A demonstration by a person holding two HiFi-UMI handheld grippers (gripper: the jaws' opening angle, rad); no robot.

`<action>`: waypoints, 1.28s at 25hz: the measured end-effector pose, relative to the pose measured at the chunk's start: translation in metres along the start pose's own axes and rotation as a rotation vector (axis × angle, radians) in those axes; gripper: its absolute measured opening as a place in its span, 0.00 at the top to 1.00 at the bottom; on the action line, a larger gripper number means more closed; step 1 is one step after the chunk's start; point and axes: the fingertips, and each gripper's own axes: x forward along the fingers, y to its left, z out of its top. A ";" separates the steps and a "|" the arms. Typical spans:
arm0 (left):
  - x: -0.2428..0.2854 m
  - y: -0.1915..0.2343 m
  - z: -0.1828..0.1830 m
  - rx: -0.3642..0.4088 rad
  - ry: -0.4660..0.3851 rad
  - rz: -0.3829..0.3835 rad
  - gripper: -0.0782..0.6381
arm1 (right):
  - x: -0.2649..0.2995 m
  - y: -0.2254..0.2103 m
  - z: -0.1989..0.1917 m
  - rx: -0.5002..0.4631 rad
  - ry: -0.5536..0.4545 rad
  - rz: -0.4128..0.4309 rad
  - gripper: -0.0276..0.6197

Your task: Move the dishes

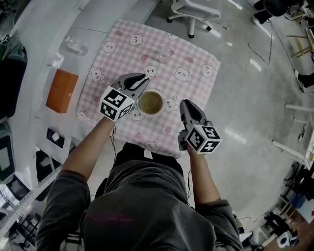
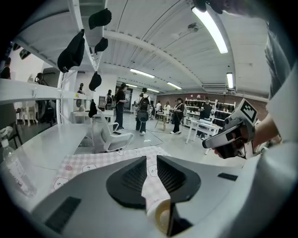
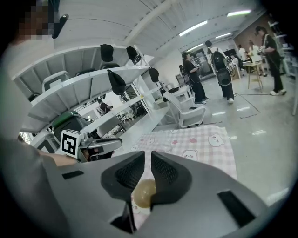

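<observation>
head view: bowl (image 1: 150, 102) with brownish liquid sits upright on the pink checked bear-print tablecloth (image 1: 191, 54), near the cloth's edge closest to the person, roughly mid-width. left gripper (image 1: 143, 80) lies just beside the bowl's left side, tips pointing past its far-left rim, marker cube (image 1: 116, 103) toward the person. can't tell from above whether it touches the rim. right gripper (image 1: 185, 104) is on the bowl's other side, near it but with bare cloth between tip and rim, its cube (image 1: 203, 138) out past the table edge. left gripper view: jaws released, narrow gap, only tablecloth showing through it. the bowl's rim peeks in low at the base of the gap, under the right-hand jaw, not between the pads. right gripper view: same story, jaws slightly apart and clamping nothing. the bowl and its liquid show low through the gap, beyond the pads and apart from them. so neither claw has the dish, both bracket it, and the bowl rests on the cloth. each gripper shows in the other's view, level with it across the bowl. off the cloth: orange box (image 1: 62, 90) on the white bench left of the table, clear plastic bottle (image 1: 76, 46) lying further along that bench, white office chair (image 1: 194, 10) on the floor beyond the table's far edge. gripper views also show several people standing well back in the room and white shelving with dark items hanging off it
</observation>
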 end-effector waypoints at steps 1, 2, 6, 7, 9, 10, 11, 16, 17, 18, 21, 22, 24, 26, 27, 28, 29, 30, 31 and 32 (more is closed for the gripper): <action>0.003 0.006 0.002 0.008 -0.001 -0.011 0.79 | 0.004 0.002 0.001 0.001 0.001 -0.010 0.88; 0.006 0.011 0.003 0.014 -0.003 -0.022 0.79 | 0.008 0.004 0.003 0.002 0.001 -0.019 0.88; 0.022 0.030 0.004 0.034 -0.011 -0.059 0.79 | 0.023 0.003 0.001 0.019 -0.002 -0.062 0.88; 0.027 0.036 0.002 0.038 -0.015 -0.068 0.79 | 0.027 0.001 -0.002 0.023 -0.003 -0.074 0.88; 0.038 0.048 -0.006 0.048 -0.029 -0.083 0.79 | 0.039 -0.005 -0.009 0.025 -0.010 -0.098 0.88; 0.042 0.054 -0.009 0.056 -0.037 -0.089 0.78 | 0.045 -0.008 -0.011 0.022 -0.015 -0.110 0.88; 0.044 0.060 -0.010 0.063 -0.045 -0.095 0.78 | 0.050 -0.008 -0.012 0.019 -0.021 -0.120 0.88; 0.052 0.074 -0.010 0.080 -0.041 -0.123 0.77 | 0.059 -0.007 -0.011 0.035 -0.019 -0.159 0.88; 0.056 0.076 -0.009 0.084 -0.038 -0.130 0.77 | 0.060 -0.008 -0.010 0.039 -0.017 -0.164 0.88; 0.060 0.077 -0.008 0.089 -0.036 -0.135 0.77 | 0.061 -0.010 -0.008 0.042 -0.016 -0.168 0.88; 0.070 0.079 -0.008 0.101 -0.030 -0.148 0.75 | 0.063 -0.014 -0.008 0.052 -0.012 -0.178 0.88; 0.073 0.079 -0.009 0.103 -0.027 -0.151 0.75 | 0.064 -0.015 -0.008 0.055 -0.011 -0.180 0.88; 0.079 0.081 -0.013 0.107 -0.026 -0.156 0.74 | 0.067 -0.017 -0.011 0.058 -0.008 -0.183 0.88; 0.084 0.085 -0.017 0.111 -0.026 -0.157 0.72 | 0.071 -0.018 -0.014 0.058 -0.004 -0.185 0.88; 0.086 0.086 -0.019 0.113 -0.027 -0.158 0.71 | 0.073 -0.019 -0.015 0.057 -0.002 -0.185 0.88; 0.089 0.088 -0.022 0.115 -0.026 -0.160 0.70 | 0.075 -0.020 -0.016 0.057 0.001 -0.186 0.88; 0.093 0.089 -0.024 0.117 -0.024 -0.162 0.70 | 0.076 -0.022 -0.018 0.057 0.004 -0.188 0.88; 0.096 0.091 -0.026 0.119 -0.021 -0.164 0.69 | 0.078 -0.024 -0.019 0.057 0.008 -0.189 0.88; 0.100 0.092 -0.028 0.121 -0.016 -0.166 0.68 | 0.079 -0.026 -0.020 0.060 0.013 -0.189 0.88; 0.103 0.093 -0.030 0.122 -0.011 -0.170 0.67 | 0.081 -0.027 -0.021 0.064 0.018 -0.188 0.88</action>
